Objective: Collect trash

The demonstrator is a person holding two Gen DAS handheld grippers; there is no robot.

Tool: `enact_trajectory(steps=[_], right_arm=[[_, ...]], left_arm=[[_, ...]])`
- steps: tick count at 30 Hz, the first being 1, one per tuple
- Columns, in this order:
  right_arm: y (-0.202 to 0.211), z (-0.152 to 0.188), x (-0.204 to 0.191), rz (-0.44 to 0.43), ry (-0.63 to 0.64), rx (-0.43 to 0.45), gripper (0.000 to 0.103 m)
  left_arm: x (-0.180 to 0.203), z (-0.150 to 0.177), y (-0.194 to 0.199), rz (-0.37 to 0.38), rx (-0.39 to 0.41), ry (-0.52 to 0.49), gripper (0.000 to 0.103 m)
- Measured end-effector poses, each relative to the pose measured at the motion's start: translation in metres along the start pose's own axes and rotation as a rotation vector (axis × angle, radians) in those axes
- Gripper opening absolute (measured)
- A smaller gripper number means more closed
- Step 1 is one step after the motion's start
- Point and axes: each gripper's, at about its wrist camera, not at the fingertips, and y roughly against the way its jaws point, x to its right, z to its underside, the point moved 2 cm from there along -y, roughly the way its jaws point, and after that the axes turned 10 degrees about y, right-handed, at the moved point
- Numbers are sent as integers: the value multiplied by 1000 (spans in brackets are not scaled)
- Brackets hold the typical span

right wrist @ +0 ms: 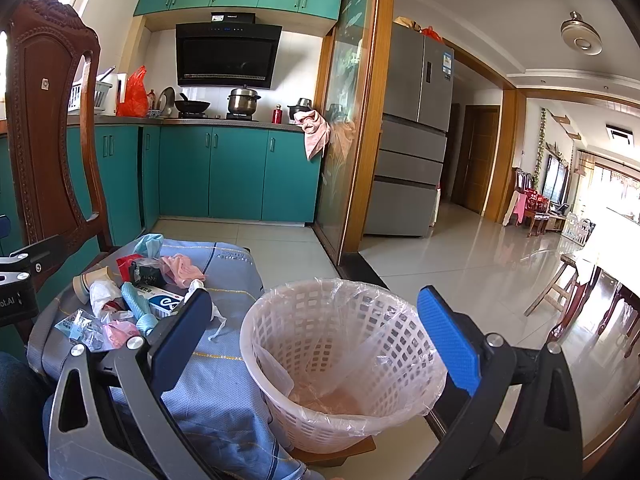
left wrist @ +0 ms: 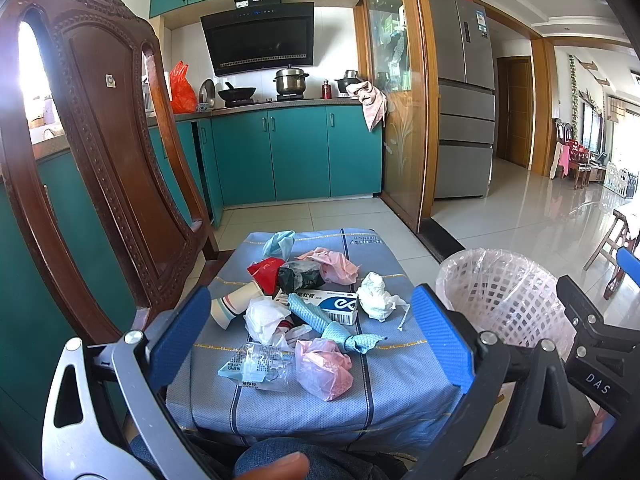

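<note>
In the left wrist view, the left gripper [left wrist: 312,336] stood with its jaws wide apart and nothing between the blue pads, framing a heap of trash on a blue cloth-covered stool [left wrist: 400,400]. Most of the heap lay in the gap between the two fingers: a paper cup [left wrist: 234,306] on its side near the stool's left edge, just beside the left finger; a white-and-blue medicine box [left wrist: 332,304] at the middle, with a rolled teal cloth [left wrist: 320,316] lying across it; a crumpled white tissue [left wrist: 376,296] toward the right edge; a pink plastic bag [left wrist: 322,368] and a clear printed wrapper [left wrist: 256,366] near the front edge. Farther back lay a red wrapper [left wrist: 266,270], a black bag [left wrist: 300,274], and a second pink bag [left wrist: 334,264]. The lined pink basket [left wrist: 504,296] stood off the stool's right edge, beyond the right finger. In the right wrist view, the right gripper [right wrist: 316,332] was likewise spread wide and empty, its fingers bracketing the basket [right wrist: 320,328], which sat on the floor touching the stool's hanging cloth [right wrist: 224,392]. The trash heap lay to the left, outside the jaws, the medicine box [right wrist: 166,304] partly hidden behind the left finger.
</note>
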Motion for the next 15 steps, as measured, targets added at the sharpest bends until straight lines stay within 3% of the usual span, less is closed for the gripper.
enact_trajectory(steps=[15], right_arm=[[-7, 6, -2, -6, 0, -19, 100]], left_arm=[[-2, 3, 0, -11, -11, -1, 100]])
